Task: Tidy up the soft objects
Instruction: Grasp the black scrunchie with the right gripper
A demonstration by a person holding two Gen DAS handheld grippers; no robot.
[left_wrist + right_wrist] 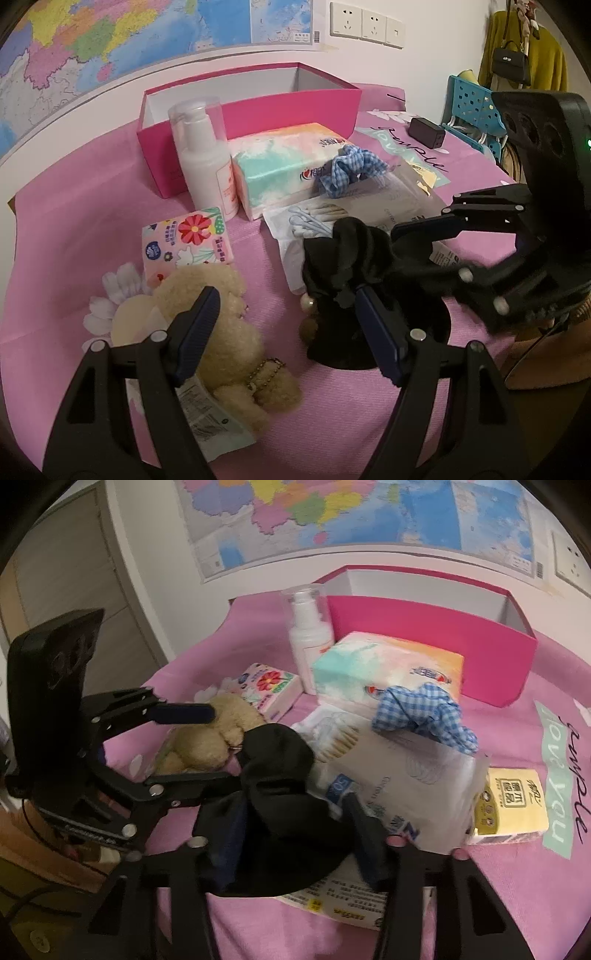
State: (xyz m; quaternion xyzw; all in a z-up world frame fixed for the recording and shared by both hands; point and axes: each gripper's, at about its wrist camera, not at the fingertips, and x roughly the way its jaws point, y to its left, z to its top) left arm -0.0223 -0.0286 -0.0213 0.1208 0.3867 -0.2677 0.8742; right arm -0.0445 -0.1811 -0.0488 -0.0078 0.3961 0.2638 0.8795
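Observation:
A black scrunchie with pearl beads point(343, 266) lies mid-table; it also shows in the right wrist view point(280, 775). My right gripper point(291, 834) sits around it with its jaws still apart; in the left wrist view it reaches in from the right point(424, 251). My left gripper point(288, 328) is open and empty, above a beige teddy bear point(221, 317), which also shows in the right wrist view point(210, 734). A blue gingham scrunchie point(347, 170) rests on a large tissue pack point(280, 166). An open pink box point(255, 110) stands at the back.
A white pump bottle point(207, 155) stands before the box. A small floral tissue pack point(188, 240), cotton swabs point(314, 221), a cotton-pad bag point(399, 768) and a yellow tissue pack point(513, 801) lie around. A black charger point(426, 132) is at the far right.

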